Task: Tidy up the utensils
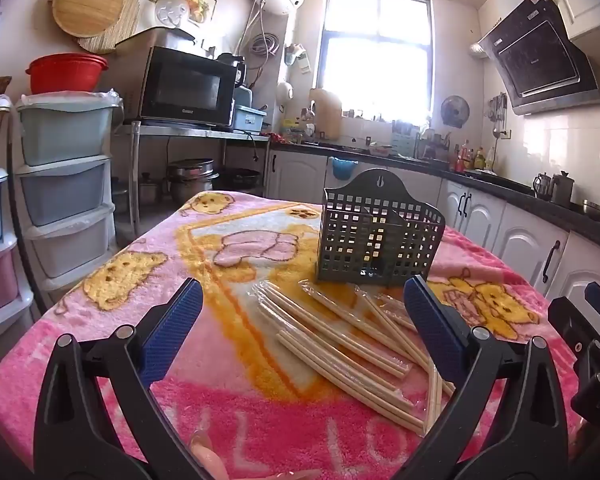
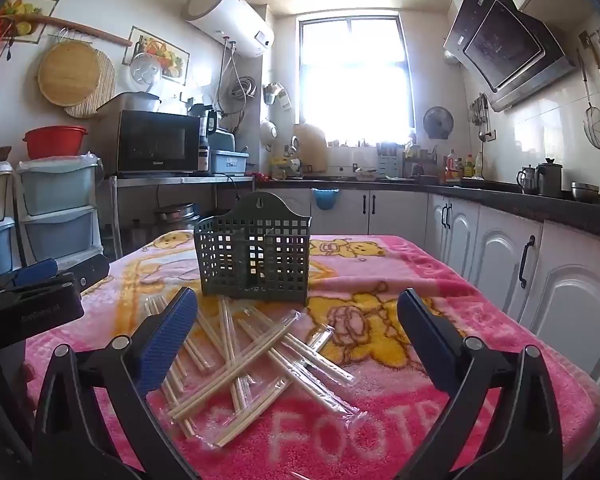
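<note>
Where a pink blanket (image 2: 440,420) printed with yellow bears covers the counter, standing upright near its middle: a dark green lattice utensil holder (image 2: 254,258), arched back panel with a keyhole slot, divider visible inside. Strewn just in front of the holder, on the blanket: a loose heap of pale wooden chopsticks (image 2: 256,356) in clear plastic sleeves, crossing one another at many angles, a few ends reaching close to the holder's base. Hovering low over the near side of the heap, seen from the left wrist view: left gripper (image 1: 303,324), blue-padded fingers (image 1: 172,328) spread wide apart, nothing between them, several chopstick pairs lying below and between the tips. Likewise spread wide and holding nothing: right gripper (image 2: 298,334), fingers (image 2: 428,338) framing the heap and the holder's front face. At the right edge of the left view, part of the right tool; at the left edge of the right view, part of the left one. Behind, a kitchen: microwave (image 2: 156,142) on a steel shelf, stacked plastic drawers (image 1: 64,184), bright window (image 2: 354,80), white cabinets under a dark worktop.
</note>
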Tool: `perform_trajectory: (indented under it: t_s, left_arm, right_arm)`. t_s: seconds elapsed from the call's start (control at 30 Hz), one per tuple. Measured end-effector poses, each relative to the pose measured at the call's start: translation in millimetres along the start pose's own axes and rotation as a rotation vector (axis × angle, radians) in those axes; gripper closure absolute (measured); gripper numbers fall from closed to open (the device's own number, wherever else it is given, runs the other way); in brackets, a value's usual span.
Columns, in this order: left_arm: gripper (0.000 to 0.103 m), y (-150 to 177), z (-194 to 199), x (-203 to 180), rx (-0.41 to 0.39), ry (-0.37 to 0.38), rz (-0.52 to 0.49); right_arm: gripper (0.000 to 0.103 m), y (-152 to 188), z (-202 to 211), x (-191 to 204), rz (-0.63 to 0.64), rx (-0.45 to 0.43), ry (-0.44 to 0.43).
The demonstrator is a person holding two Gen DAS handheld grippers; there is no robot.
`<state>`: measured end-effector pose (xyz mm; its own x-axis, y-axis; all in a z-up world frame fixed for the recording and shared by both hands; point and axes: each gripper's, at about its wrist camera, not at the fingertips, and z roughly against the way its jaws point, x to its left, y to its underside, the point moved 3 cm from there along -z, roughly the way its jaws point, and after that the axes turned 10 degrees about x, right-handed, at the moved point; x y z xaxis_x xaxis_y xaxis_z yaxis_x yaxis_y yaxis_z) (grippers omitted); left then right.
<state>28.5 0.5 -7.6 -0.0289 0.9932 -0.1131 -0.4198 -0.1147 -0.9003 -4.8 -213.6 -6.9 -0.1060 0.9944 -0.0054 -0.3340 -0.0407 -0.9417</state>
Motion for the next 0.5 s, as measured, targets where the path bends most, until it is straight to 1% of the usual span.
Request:
perform_trajectory:
  t_s: [0.13,0.5]
  left_arm:
    - [0.010,0.0,-1.0,0.0,0.014,-0.003,-0.002]
    - [0.010,0.1,-0.2,-0.6,0.005,-0.006,-0.006]
  right_arm:
    - [0.006,0.1,-0.9,0.4,0.002,0.007,-0.004]
    - [0.006,-0.2,0.5,-0.9,-0.008,0.000,-0.002]
